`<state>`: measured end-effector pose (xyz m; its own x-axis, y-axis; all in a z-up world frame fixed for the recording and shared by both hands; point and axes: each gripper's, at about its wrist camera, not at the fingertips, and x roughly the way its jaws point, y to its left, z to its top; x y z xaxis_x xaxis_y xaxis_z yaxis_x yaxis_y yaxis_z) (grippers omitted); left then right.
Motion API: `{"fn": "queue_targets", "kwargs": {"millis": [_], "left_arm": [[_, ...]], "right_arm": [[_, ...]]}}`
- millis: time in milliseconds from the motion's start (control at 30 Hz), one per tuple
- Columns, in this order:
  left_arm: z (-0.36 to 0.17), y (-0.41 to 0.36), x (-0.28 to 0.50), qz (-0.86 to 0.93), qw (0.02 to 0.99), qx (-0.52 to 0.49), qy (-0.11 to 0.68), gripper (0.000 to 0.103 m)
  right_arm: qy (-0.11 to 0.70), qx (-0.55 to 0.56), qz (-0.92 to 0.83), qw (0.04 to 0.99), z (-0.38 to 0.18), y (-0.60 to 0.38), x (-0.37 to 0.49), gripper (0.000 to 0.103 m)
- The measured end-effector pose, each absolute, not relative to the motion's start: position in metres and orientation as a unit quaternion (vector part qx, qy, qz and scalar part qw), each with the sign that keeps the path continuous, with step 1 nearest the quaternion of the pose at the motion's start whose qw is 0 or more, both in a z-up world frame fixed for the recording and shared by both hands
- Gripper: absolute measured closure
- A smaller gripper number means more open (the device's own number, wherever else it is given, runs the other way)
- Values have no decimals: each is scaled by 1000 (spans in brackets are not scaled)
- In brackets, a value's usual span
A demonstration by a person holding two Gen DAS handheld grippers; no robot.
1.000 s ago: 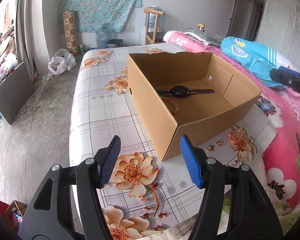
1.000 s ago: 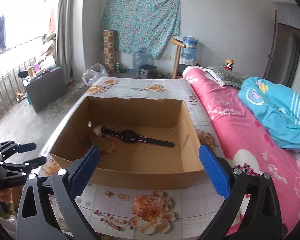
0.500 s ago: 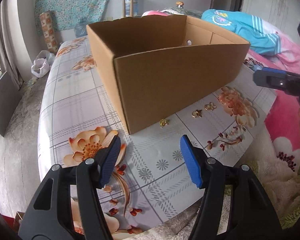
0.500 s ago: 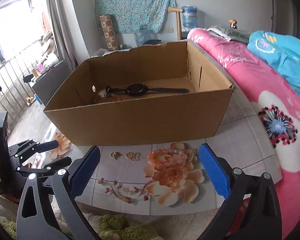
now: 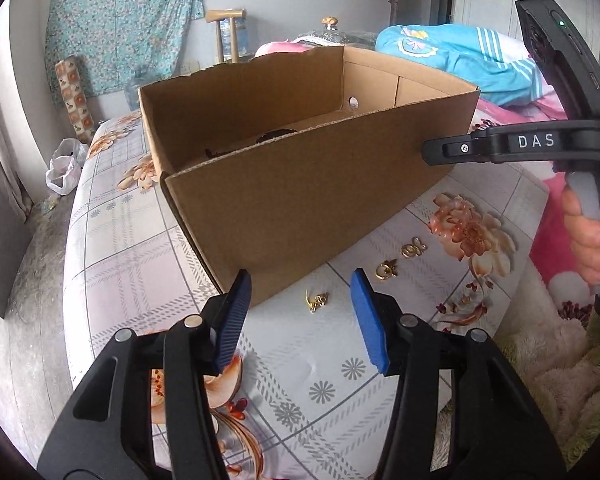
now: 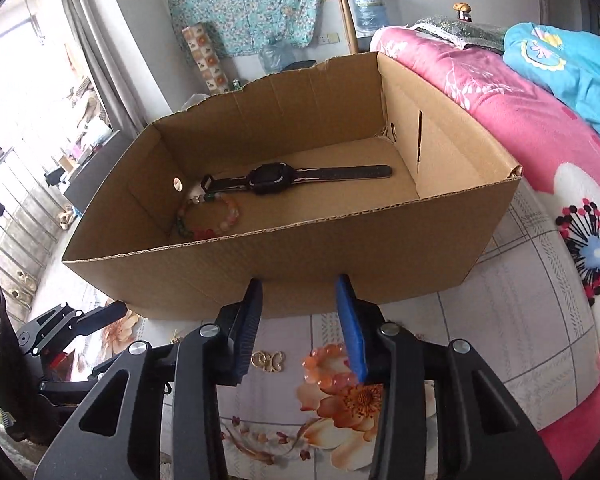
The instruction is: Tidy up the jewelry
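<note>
An open cardboard box stands on the flowered tablecloth and holds a black watch and a bead bracelet. Three small gold pieces lie on the cloth before its near wall. My left gripper hovers low over the nearest one, its jaws closing with nothing pressed between them. My right gripper is low at the box's front wall, jaws closing on empty air. A gold piece and orange beads lie on the cloth beneath it.
A pink flowered blanket with a blue garment lies right of the box. The table edge drops to a grey floor on the left. A person's hand holds the right gripper's handle.
Both grippers have sunk from above the box to the cloth in front of it. The right jaws have narrowed a lot, the left jaws a little.
</note>
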<state>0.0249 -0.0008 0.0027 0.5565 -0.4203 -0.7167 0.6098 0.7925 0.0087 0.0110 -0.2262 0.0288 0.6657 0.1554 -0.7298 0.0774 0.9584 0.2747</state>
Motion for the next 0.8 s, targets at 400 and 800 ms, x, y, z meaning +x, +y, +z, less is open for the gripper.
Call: {"fn": "queue_targets", "kwargs": {"millis": [400, 800], "left_arm": [[-21, -17, 27, -303, 844, 156, 415, 78], [-26, -28, 41, -302, 830, 171, 437, 96]], "right_arm": [[432, 127, 82, 889, 10, -188, -14, 75], [454, 131, 97, 876, -4, -174, -26, 76]]}}
